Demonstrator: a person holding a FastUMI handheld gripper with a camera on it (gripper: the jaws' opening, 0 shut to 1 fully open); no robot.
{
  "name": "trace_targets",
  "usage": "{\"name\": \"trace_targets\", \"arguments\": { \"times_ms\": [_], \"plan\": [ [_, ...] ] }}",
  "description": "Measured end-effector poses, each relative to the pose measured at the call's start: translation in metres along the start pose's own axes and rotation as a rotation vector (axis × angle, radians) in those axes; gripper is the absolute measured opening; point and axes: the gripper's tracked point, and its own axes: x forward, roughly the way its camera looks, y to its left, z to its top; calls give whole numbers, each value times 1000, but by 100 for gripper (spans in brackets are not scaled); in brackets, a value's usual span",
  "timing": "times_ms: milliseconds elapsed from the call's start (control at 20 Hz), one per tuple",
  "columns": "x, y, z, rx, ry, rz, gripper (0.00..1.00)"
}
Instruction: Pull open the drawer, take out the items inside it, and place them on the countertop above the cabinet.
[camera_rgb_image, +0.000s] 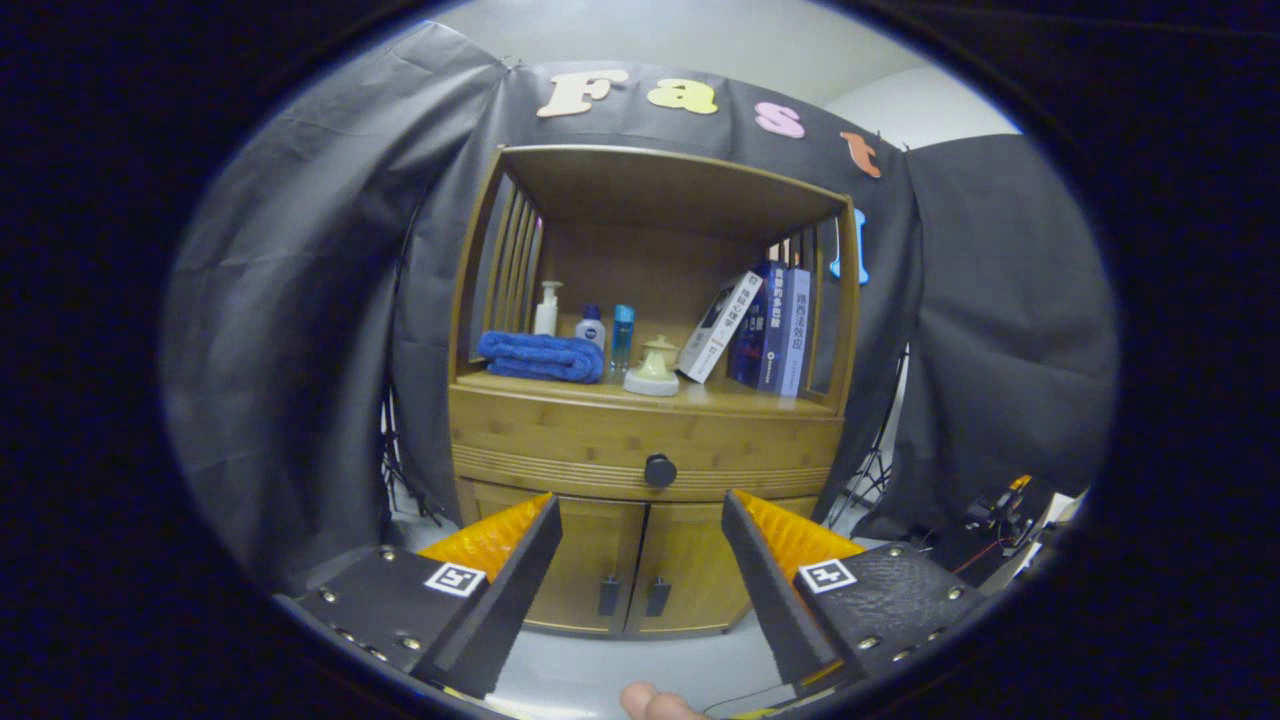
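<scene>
Tool (640, 520) spread wide and holding nothing, well short of the closed drawer (645, 440).

Facing a wooden cabinet (500, 420) set against the black cloth wall; drawer shut flush with the cabinet front, its dark round knob (660, 470) centred just beyond and between the two fingers (510, 570); open air all round the fingers, nothing touching them; below the drawer, two closed doors (590, 560) with dark handles side by side at the middle seam; above the drawer, desk (720, 398) carrying a folded blue towel (542, 357) at the left edge, three small bottles (590, 325) behind it, a pale lidded jar (653, 370) near the middle front edge, leaning books (765, 330) at the right; bare strip of desk between jar and books; pale floor (640, 670) under the fingers; a fingertip (650, 703) at the bottom.
</scene>
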Motion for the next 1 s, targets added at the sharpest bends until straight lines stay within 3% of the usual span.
{"name": "trace_targets", "arguments": {
  "times_ms": [200,450,650,1000],
  "plan": [
    [-36,11,53,99,-15,56,98],
    [-73,2,125,179,-104,68,98],
    [-92,2,145,140,-147,74,98],
    [-100,-4,142,118,-121,76,98]
  ]
}}
